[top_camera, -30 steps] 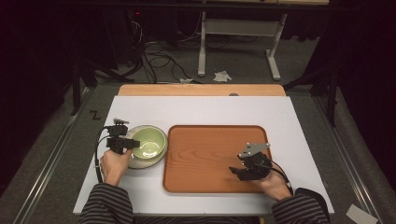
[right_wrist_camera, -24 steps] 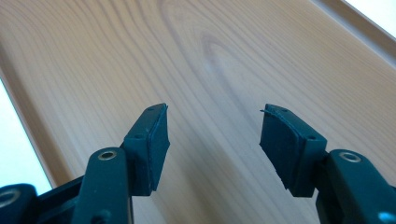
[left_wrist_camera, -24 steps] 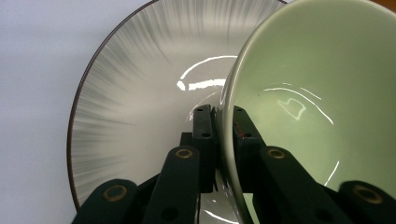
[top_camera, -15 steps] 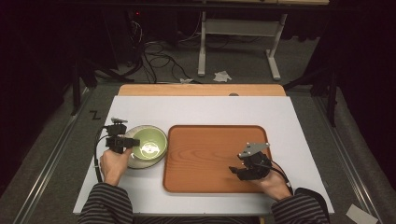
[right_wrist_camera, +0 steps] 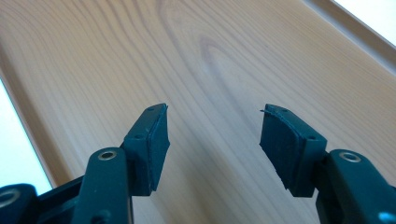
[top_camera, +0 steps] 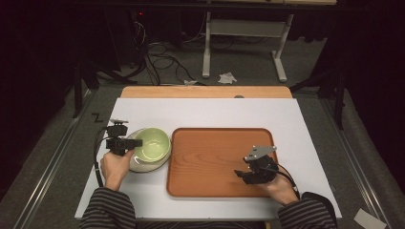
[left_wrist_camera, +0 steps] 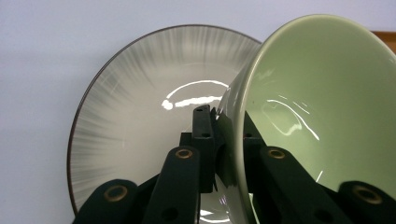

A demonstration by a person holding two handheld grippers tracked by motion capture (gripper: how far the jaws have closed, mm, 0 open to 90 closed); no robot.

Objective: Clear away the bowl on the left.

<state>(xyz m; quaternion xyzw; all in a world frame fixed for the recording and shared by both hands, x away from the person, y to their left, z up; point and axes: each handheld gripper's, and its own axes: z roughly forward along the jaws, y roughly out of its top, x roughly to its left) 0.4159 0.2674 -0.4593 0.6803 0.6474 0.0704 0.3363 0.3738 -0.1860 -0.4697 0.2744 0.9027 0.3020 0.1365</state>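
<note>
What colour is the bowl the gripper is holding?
Pale green. The bowl shows best in the left gripper view, above a grey streaked plate.

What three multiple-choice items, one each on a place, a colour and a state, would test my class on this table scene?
1. Where does the wooden tray lie relative to the bowl?
A. To its right
B. To its left
C. Under it

2. What colour is the bowl inside?
A. Red
B. Pale green
C. Black

3. How does the left hand-held gripper stand?
A. Wide open above the tray
B. Shut on the bowl's rim
C. Lying on the floor

Answers:
1 A, since the high view shows the tray right of the bowl and plate.
2 B, as both views of it show a pale green glaze.
3 B, since one jaw sits inside the wall and one outside, pressed on it.
</note>
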